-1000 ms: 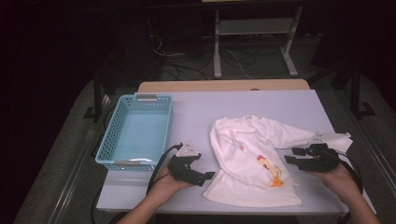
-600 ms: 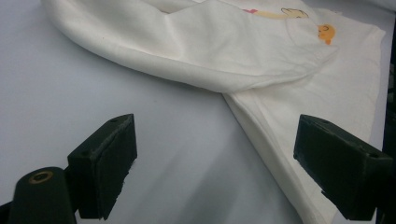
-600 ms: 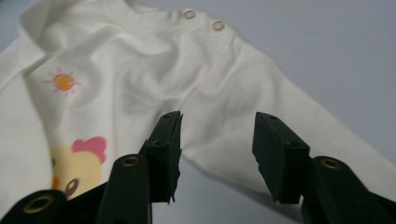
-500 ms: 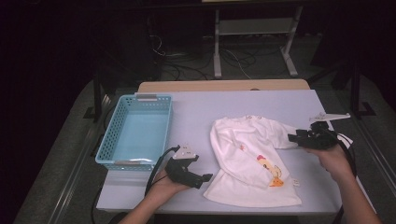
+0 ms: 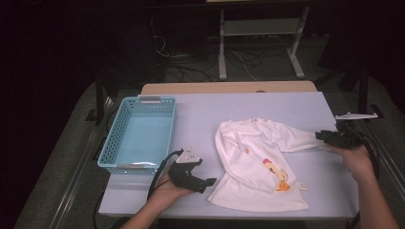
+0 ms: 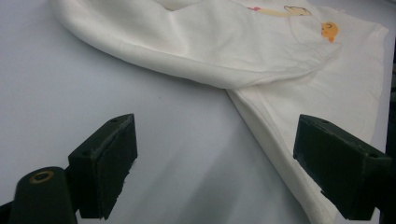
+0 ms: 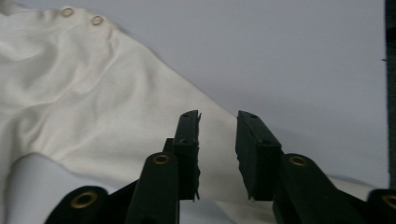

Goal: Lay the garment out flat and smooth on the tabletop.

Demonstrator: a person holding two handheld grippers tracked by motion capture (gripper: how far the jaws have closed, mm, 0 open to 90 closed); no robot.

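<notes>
A white child's shirt (image 5: pixel 253 167) with a small cartoon print lies flat on the table (image 5: pixel 267 107), right of centre. Its long sleeve (image 5: pixel 301 141) stretches straight out to the right. My right gripper (image 5: pixel 324 137) sits at that sleeve's end. Its jaws have just been closing and stand a narrow gap apart over the sleeve cloth (image 7: pixel 140 116), which shows between them; the pads are not pressed together. My left gripper (image 5: pixel 210 182) rests by the shirt's lower left corner, open wide. The shirt's hem (image 6: pixel 280 116) lies just ahead of it, and nothing is between its jaws.
A light blue plastic basket (image 5: pixel 141 133) stands on the left part of the table. The table's right edge is close to my right hand (image 5: pixel 356 160). A metal stand (image 5: pixel 258 43) and cables are on the dark floor beyond the far edge.
My right gripper moved from over the shirt out to the right and slightly farther back, and the sleeve now lies stretched out toward it. The left gripper has not moved.
</notes>
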